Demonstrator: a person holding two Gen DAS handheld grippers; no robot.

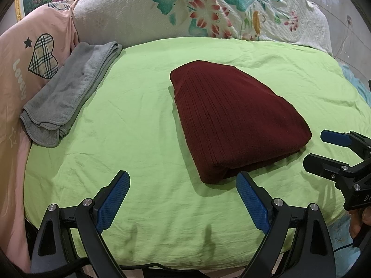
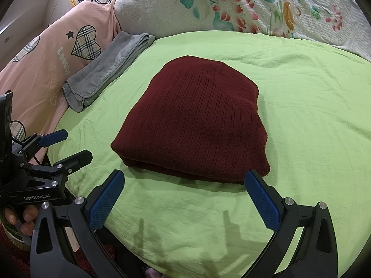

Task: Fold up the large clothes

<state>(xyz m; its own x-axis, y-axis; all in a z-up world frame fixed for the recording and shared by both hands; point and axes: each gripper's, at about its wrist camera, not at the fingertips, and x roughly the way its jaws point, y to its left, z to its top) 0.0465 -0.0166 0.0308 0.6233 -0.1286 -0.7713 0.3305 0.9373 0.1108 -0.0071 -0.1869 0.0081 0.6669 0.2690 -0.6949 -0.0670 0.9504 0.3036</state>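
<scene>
Blue-padded jaws spread wide and empty, one folded maroon knit before them.

Both the left gripper [image 1: 183,197] and the right gripper [image 2: 185,197] hang open above the green sheet [image 1: 139,120], holding nothing. The sweater [image 2: 194,125] lies mid-sheet, just beyond both, already folded into a thick ribbed stack. It looks soft, limp and fairly heavy, not slippery; I'd pinch the near layered edge or a corner, catching every layer. Count: one sweater, one grey towel [image 1: 67,92] well left, two grippers.
</scene>
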